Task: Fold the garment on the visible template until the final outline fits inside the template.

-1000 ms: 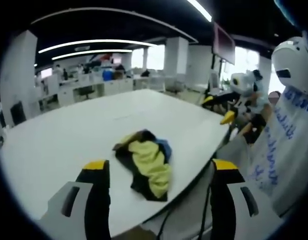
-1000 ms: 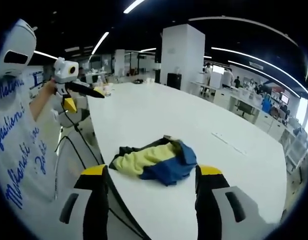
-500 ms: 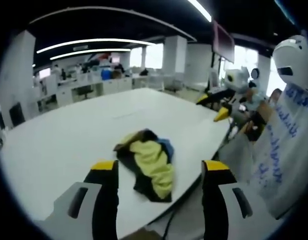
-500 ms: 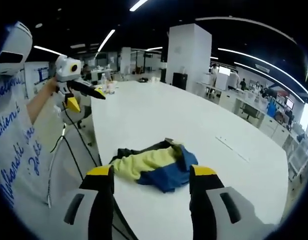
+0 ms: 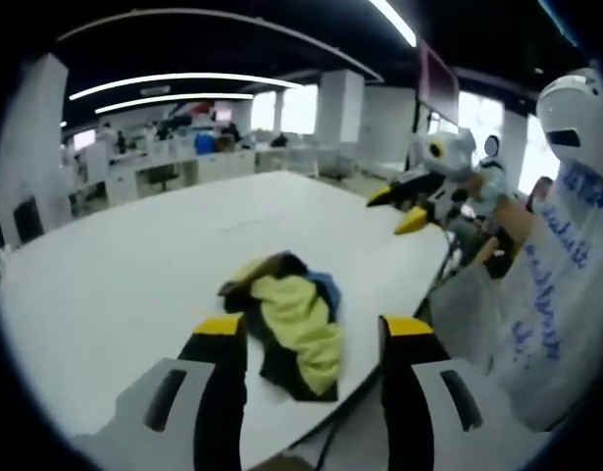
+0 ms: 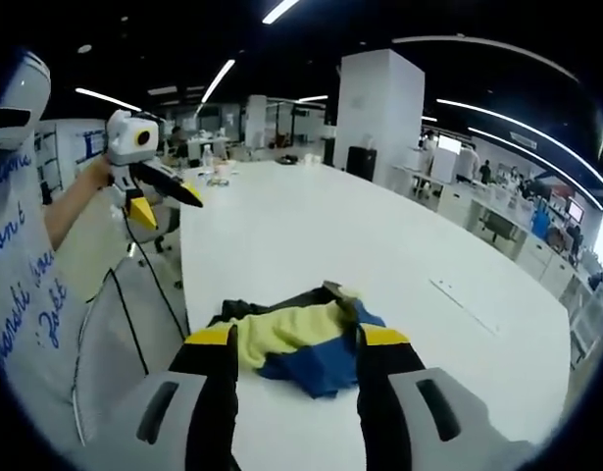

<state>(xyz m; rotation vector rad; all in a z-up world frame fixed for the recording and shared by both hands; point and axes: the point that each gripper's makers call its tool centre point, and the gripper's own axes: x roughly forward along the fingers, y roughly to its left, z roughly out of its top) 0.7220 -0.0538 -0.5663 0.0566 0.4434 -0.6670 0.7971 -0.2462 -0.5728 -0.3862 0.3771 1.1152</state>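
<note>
- Two tongs, left tongs (image 5: pixel 306 334) and right tongs (image 6: pixel 295 341), are held spread and empty above the worktop (image 6: pixel 311 226).
- Crumpled yellow-blue garment (image 6: pixel 291 339) is seen near the worktop's edge; it should first be spread flat, gripped by its edges.

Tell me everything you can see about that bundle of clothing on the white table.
The garment is a soft, crumpled heap of cloth in pale yellow, blue and black, not folded or spread out. It lies bunched near the edge of the white table, resting on the tabletop alone. Neither hand-held gripper touches it; both views look at it between open jaws, and it also shows in the left gripper view.
</note>
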